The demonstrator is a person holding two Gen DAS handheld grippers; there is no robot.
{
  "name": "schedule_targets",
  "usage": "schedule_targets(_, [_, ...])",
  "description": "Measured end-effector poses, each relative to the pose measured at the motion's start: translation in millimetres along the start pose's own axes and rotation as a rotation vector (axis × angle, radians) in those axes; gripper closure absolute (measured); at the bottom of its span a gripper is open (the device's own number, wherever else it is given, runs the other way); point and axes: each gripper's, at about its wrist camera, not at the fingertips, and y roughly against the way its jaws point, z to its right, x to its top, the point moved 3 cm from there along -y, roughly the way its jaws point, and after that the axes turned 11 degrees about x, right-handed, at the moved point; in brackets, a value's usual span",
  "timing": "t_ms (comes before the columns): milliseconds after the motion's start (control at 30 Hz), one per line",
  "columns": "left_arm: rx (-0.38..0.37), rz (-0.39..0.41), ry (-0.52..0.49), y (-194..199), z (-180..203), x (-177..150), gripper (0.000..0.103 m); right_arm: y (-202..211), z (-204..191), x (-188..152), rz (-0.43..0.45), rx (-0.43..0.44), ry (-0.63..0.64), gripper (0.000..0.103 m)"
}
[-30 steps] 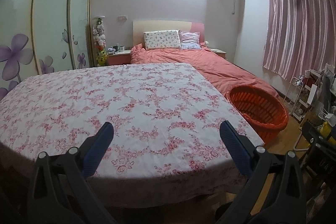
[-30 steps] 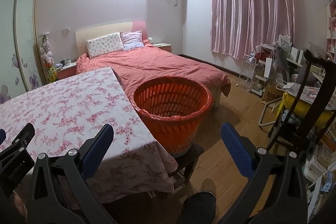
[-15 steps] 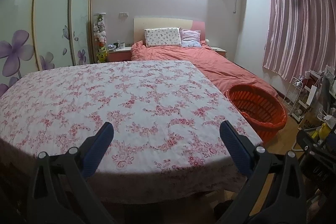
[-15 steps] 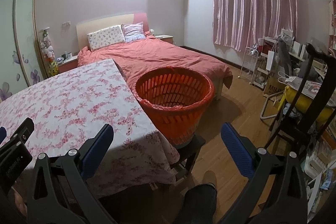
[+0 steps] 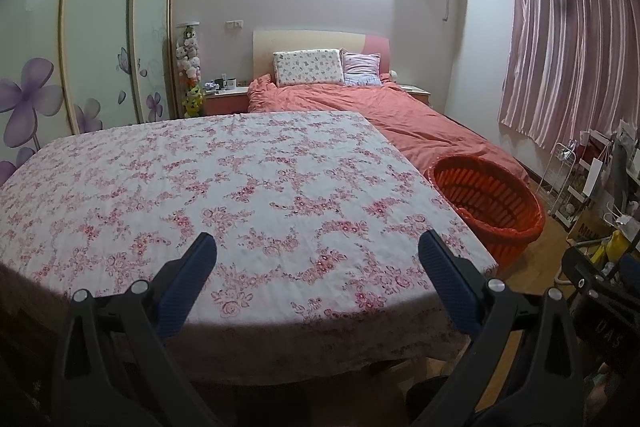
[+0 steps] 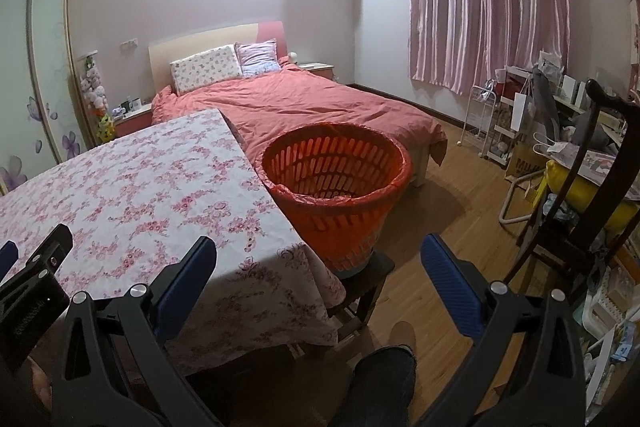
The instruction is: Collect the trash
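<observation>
An orange slatted basket (image 6: 336,183) lined with an orange bag stands on a low stool beside the right edge of a table with a floral pink cloth (image 6: 132,187). It also shows in the left wrist view (image 5: 486,203). No trash shows on the cloth (image 5: 224,195). My left gripper (image 5: 316,259) is open and empty, held over the table's near edge. My right gripper (image 6: 318,263) is open and empty, held in front of the basket and above the floor.
A bed with a salmon cover (image 6: 320,103) lies behind the table and basket. A dark wooden chair (image 6: 580,211) and cluttered shelves (image 6: 516,119) stand at the right. A wardrobe with flower doors (image 5: 80,47) lines the left wall. My shoe (image 6: 384,363) shows on the wooden floor.
Both grippers have drawn back and tilted slightly, so the table and basket sit a little lower and farther in view. Both stay open and empty.
</observation>
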Motion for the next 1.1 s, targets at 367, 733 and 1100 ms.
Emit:
schedule_targets(367, [0.012,0.009,-0.013,3,3,1,0.004,2,3,1,0.008,0.006,-0.005,0.002])
schedule_targets(733, [0.070,0.009,-0.018,4,2,5,0.004,6,2,6,0.025,0.005,0.004,0.002])
schedule_targets(1100, [0.078,0.027,-0.011,9,-1,9,0.004,11,0,11,0.048,0.008,0.009,0.002])
